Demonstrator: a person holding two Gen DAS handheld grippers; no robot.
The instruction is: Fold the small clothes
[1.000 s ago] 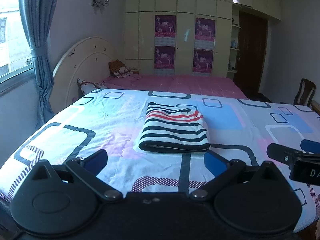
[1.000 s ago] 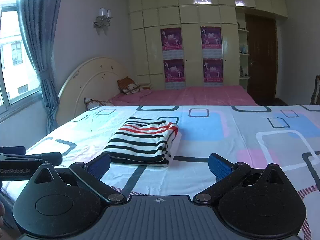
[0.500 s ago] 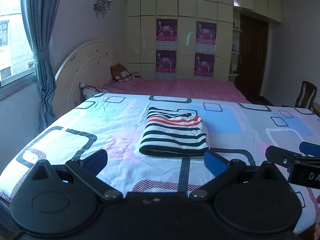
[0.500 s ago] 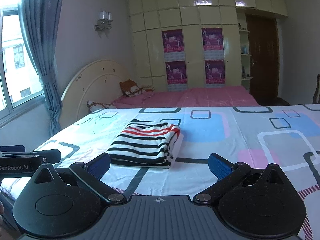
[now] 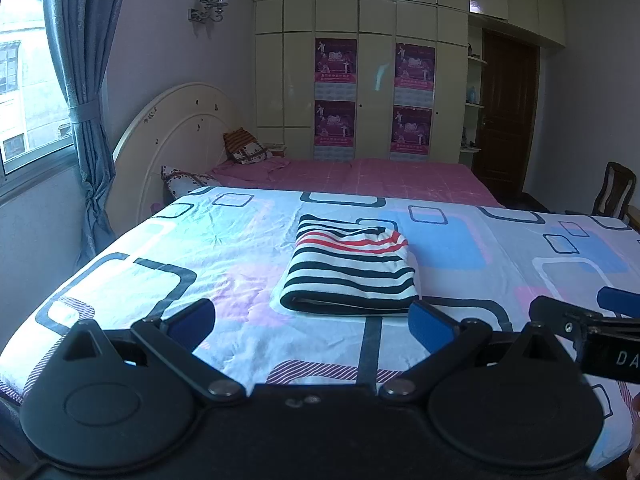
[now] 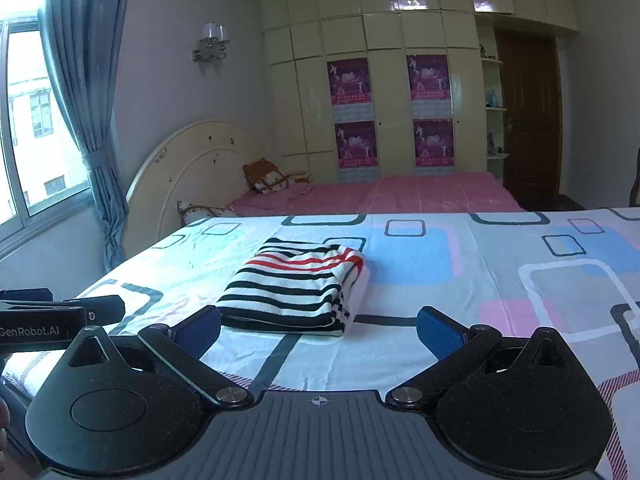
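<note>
My left gripper (image 5: 312,325) hangs over the near edge of the bed (image 5: 224,256), fingers (image 5: 191,322) spread wide and holding nothing. The folded striped shirt (image 5: 350,270) lies flat on the patterned sheet just beyond them, clear of both pads; its far edge is hidden behind its own bulk. My right gripper (image 6: 319,330) sits beside, fingers (image 6: 439,334) equally wide apart and empty, with the shirt (image 6: 294,286) ahead and slightly left. From the left camera the right gripper (image 5: 588,324) is cut off by the frame edge.
</note>
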